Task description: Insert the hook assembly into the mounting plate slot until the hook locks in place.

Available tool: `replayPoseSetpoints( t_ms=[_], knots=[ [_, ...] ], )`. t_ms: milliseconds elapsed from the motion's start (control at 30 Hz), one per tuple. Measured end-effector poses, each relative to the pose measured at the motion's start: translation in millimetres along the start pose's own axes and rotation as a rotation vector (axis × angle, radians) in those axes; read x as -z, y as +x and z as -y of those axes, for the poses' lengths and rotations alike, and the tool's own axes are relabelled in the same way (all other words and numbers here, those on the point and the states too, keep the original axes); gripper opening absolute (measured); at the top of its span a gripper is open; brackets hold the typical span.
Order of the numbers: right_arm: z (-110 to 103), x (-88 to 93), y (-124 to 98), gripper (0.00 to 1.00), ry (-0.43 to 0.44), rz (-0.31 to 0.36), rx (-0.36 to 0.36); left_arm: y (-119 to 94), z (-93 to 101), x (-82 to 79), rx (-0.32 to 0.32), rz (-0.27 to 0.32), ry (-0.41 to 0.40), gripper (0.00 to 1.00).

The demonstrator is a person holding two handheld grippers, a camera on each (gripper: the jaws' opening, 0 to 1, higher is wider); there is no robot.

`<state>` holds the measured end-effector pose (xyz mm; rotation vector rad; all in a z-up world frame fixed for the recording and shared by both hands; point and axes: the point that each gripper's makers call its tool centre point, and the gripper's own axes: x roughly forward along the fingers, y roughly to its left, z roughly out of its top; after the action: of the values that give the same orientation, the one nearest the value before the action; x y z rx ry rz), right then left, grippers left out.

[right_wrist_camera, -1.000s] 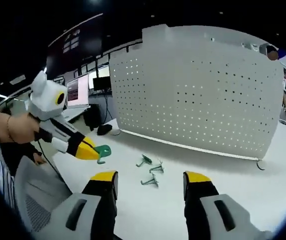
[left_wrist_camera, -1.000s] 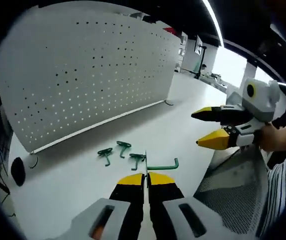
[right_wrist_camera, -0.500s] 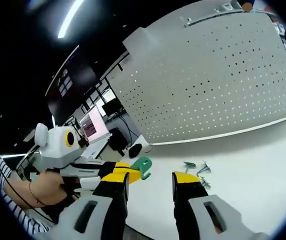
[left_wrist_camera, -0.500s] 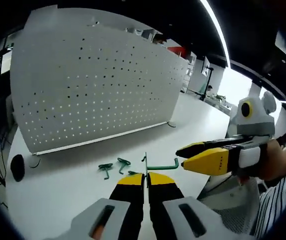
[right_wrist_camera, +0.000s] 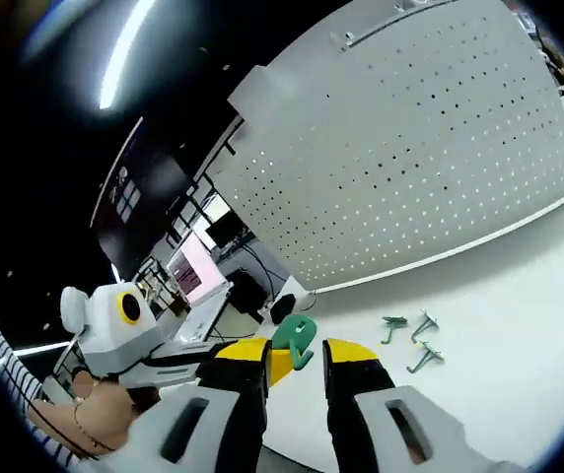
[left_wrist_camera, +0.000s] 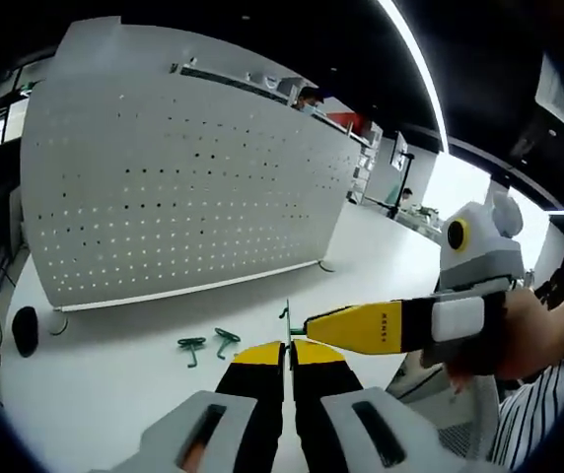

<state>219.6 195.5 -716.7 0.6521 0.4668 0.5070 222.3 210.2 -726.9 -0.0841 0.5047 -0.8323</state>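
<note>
1. Over the last second the right gripper (left_wrist_camera: 312, 326) had swung across from well off to the side until its yellow tips met the tip of the left gripper (left_wrist_camera: 288, 347), right at the green hook (right_wrist_camera: 298, 340) held there.

2. The left gripper's jaws were pressed together on the thin metal part of the hook, a sliver of it standing up between the yellow tips in the left gripper view.

3. The right gripper (right_wrist_camera: 295, 352) had narrowed its jaws, which had been wide a second earlier; they now sat close on either side of the hook, but I could not tell whether they actually pinched it.

4. I took this for a hand-over or a two-handed regrip, to turn the hook for insertion.

5. The white pegboard (left_wrist_camera: 164, 187), which I took for the mounting plate, stood upright along the far edge of the counter (left_wrist_camera: 95, 365), well apart from both grippers, so insertion had not begun.

6. Spare green hooks (left_wrist_camera: 208, 344) lay loose on the counter between the grippers and the board.
</note>
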Motion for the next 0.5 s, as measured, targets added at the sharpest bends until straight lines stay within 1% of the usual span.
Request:
replayPoseSetpoints(
  t_ms=[100, 133, 167, 200, 233, 300, 400, 433, 500],
  knots=[
    [2.6, -2.9, -0.1, 0.14, 0.134, 0.034, -0.012, -0.7, 0.9, -3.1, -0.005, 0.018, 0.02, 0.01],
    [2.9, -3.9, -0.3, 0.12, 0.173, 0.044, -0.016, -1.5, 0.8, -4.6, -0.011, 0.025, 0.03, 0.01],
    [3.0, -5.1, -0.6, 0.11, 0.235, 0.053, -0.029, -2.6, 0.0, -6.9, -0.021, 0.037, 0.043, 0.01],
    [3.6, -5.0, -0.4, 0.1, 0.256, 0.056, -0.033, -2.9, 0.1, -7.1, -0.022, 0.037, 0.046, 0.01],
    [5.4, -4.2, -0.6, 0.1, 0.27, 0.055, -0.034, -3.3, -0.1, -8.2, -0.027, 0.04, 0.058, 0.01],
    [4.9, -3.9, 0.1, 0.1, 0.269, 0.053, -0.041, -3.3, -0.1, -9.4, -0.032, 0.043, 0.073, 0.01],
    [2.0, -2.3, 0.3, 0.09, 0.262, 0.045, -0.045, -2.0, 0.9, -9.1, -0.029, 0.04, 0.08, 0.01],
    [1.3, -0.7, 1.0, 0.09, 0.271, 0.037, -0.05, -1.8, 1.1, -9.1, -0.029, 0.04, 0.081, 0.01],
    [0.2, -0.8, 1.4, 0.06, 0.287, 0.041, -0.06, -0.8, 2.1, -8.8, -0.029, 0.04, 0.083, 0.01]
  ],
)
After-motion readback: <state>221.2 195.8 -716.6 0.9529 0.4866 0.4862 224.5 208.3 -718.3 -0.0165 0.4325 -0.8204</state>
